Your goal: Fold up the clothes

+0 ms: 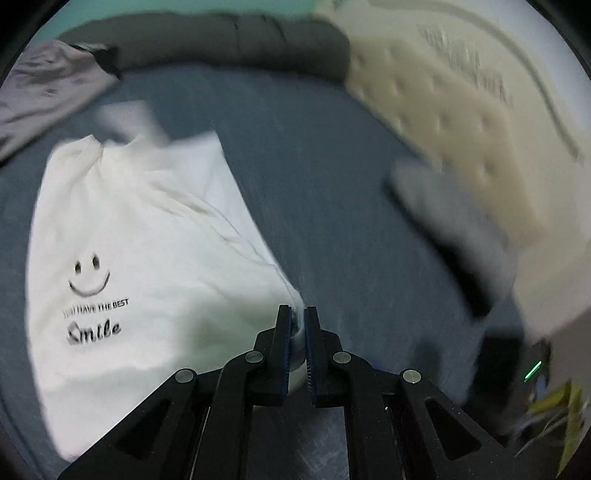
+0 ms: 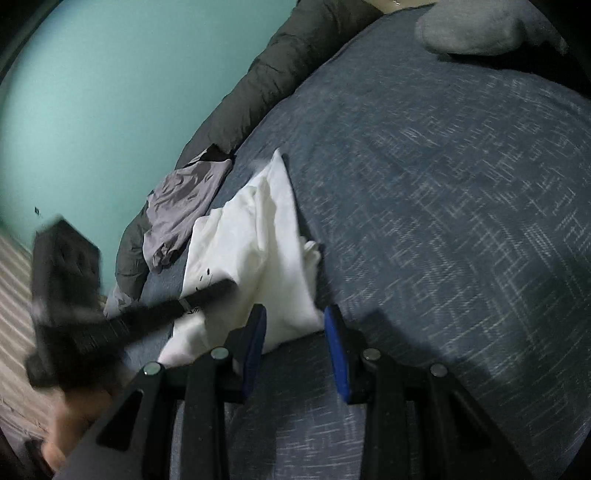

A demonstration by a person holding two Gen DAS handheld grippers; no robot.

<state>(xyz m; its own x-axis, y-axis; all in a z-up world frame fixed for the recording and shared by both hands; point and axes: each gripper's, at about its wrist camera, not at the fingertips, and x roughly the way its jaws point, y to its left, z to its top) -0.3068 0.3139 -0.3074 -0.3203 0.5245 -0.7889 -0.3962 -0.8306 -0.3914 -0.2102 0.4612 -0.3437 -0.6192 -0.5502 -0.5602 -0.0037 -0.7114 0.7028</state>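
Left gripper point(image 1: 298, 317) clenched on white shirt point(image 1: 147, 240) corner; shirt spreads leftward. Right gripper point(image 2: 295, 317) released, shirt edge just ahead.

Black tongs point(image 1: 298, 314), blue pads point(image 2: 337, 354), silver pivot screws

A blue-grey bed point(image 2: 443, 184) carries everything. On it, a white shirt point(image 1: 147, 236) lies left of the left tongs point(image 1: 298, 314). Far beyond are a grey garment point(image 1: 44, 85) and a dark quilt point(image 1: 229, 40); a grey pillow point(image 2: 469, 26) lies beyond the right tongs point(image 2: 295, 314).
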